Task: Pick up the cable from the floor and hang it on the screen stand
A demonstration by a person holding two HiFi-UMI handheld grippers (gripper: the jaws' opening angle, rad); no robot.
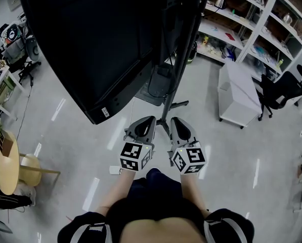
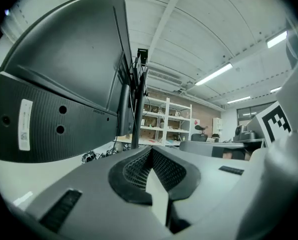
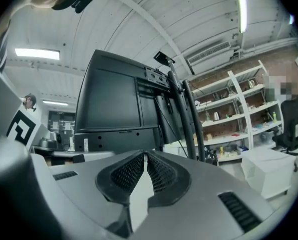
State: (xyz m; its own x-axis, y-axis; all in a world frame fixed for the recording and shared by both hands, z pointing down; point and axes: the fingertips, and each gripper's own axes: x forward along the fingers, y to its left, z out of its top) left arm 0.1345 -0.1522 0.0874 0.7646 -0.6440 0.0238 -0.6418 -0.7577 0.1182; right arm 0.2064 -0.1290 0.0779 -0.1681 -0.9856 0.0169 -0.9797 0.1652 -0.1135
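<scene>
A large black screen (image 1: 90, 39) hangs on a wheeled stand; its pole (image 1: 178, 59) drops to a grey base (image 1: 158, 90) on the floor. My left gripper (image 1: 146, 119) and right gripper (image 1: 177, 120) are held side by side just in front of that base, pointing at it. Both are shut with nothing between their pads. In the left gripper view the screen's back (image 2: 64, 84) and the pole (image 2: 137, 109) fill the left. Thin black cables (image 3: 174, 121) run down behind the screen in the right gripper view. I cannot make out a loose cable near the grippers.
A white wheeled cabinet (image 1: 239, 92) and a black office chair (image 1: 282, 90) stand right of the stand, before white shelves (image 1: 252, 19). A round wooden table (image 1: 6, 166) and stool (image 1: 32, 168) are at left. A thin dark cord (image 1: 23, 110) lies on the floor there.
</scene>
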